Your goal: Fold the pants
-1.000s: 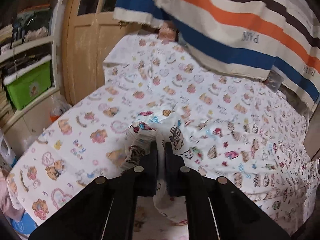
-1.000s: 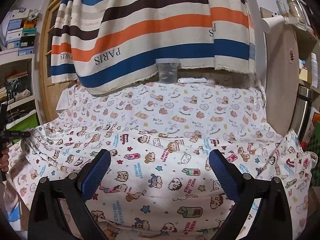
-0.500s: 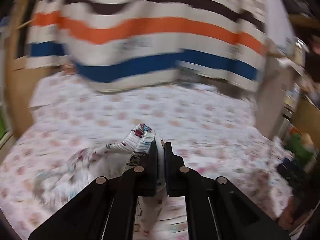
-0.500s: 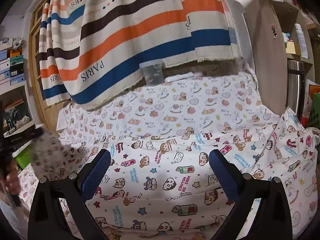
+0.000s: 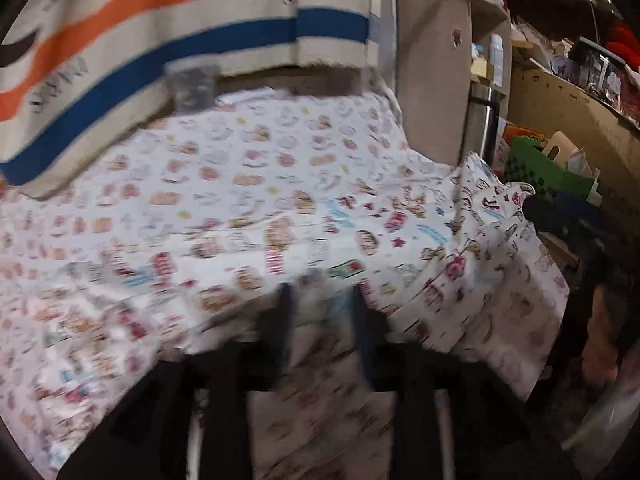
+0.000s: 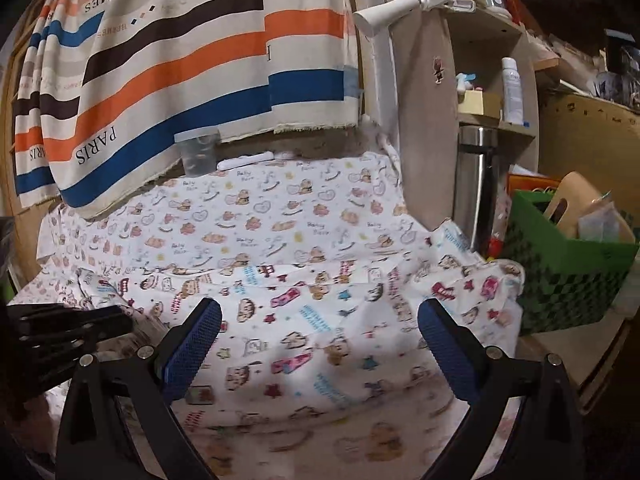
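Pants (image 6: 320, 320), white with cartoon print, lie spread flat on the bear-print sheet (image 6: 260, 216) over the table, one end draped off the right edge beside the green basket (image 6: 560, 264). Left gripper (image 5: 322, 304): jaws have just been opening, now partly apart over the near edge of the pants; view is blurred, pads not pressing cloth as far as I can tell. Right gripper (image 6: 318, 344): blue pads wide apart above the pants, holding nothing. Striped cloth (image 6: 180, 80) hangs behind.

White cartoon-print pants (image 6: 320, 320); orange, blue, brown striped cloth (image 6: 192, 80); green basket (image 6: 560, 276).
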{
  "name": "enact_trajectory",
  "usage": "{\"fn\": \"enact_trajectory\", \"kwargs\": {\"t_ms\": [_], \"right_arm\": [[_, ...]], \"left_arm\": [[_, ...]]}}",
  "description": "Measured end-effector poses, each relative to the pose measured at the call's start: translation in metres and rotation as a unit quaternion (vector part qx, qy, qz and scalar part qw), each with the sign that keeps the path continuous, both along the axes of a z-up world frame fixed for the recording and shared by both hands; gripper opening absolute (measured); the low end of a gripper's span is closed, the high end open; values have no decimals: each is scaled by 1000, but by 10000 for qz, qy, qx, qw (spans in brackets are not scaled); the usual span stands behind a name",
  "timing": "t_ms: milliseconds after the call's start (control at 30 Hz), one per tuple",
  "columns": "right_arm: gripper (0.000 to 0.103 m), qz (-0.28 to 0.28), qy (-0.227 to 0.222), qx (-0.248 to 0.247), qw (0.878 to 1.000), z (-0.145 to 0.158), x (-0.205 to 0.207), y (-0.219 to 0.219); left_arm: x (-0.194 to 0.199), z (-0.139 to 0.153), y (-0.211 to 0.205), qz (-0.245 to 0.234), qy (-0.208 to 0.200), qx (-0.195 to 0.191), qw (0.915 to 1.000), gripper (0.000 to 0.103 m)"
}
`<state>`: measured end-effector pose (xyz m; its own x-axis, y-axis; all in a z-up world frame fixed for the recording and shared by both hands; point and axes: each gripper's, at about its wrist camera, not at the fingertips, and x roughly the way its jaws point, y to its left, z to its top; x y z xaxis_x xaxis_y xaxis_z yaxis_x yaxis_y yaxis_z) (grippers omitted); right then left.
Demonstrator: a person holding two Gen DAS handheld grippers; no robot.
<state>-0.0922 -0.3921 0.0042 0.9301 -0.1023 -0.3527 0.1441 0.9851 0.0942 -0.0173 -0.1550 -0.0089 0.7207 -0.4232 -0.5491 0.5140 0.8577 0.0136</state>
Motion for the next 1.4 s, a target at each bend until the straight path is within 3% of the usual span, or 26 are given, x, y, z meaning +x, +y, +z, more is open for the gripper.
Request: {"fn": "enact_trajectory", "kwargs": {"t_ms": [33,67,267,467,533,600,700,767,867,967,1033,1100,1167,1400], "right_arm": [[100,63,-13,24,10000,0,0,-1],[100,140,-15,56,9999,0,1,-1],[100,1031,-20,261,9943,9,19,29],[97,2315,317,198,9721,26,46,88],[87,2574,453,-47,9652,28,56,116],[86,2771,491,-383,9588,25,59,140],[78,3243,955,-1006,9357,4,68,190],[72,3531,1259,-1069,9209,-9,72,209],[55,3804,1698,-780,9057,-26,80,227],[52,3643,1694,-1039,9098,-36,80,240],[42,3660,1768,-1086,9072,-39,80,246],[41,3733,1884,-908,9038,-39,83,243],[37,3638,1909,-816,9080,-37,86,238],[36,3462,1886,-766,9158,-34,93,228]], "left_arm": [[-8,2,12,76,-50,-35,10000,53],[-13,4,26,186,-75,-87,9998,55],[-28,11,114,1335,-206,-168,9907,56],[-34,-11,185,2189,147,-266,9753,56],[-42,-18,196,2163,197,-293,9757,56],[-51,-25,201,2070,196,-184,9780,56],[-59,-36,199,1953,189,205,9804,57],[-60,-44,197,1909,333,312,9806,57],[-58,-51,200,1731,549,-3,9834,57],[-61,-49,195,1678,295,145,9853,57],[-62,-48,189,1601,169,353,9863,57],[-59,-52,181,1588,114,797,9840,57],[-57,-57,176,1521,20,1157,9816,57],[-48,-60,164,1035,132,1370,9851,57]]}}
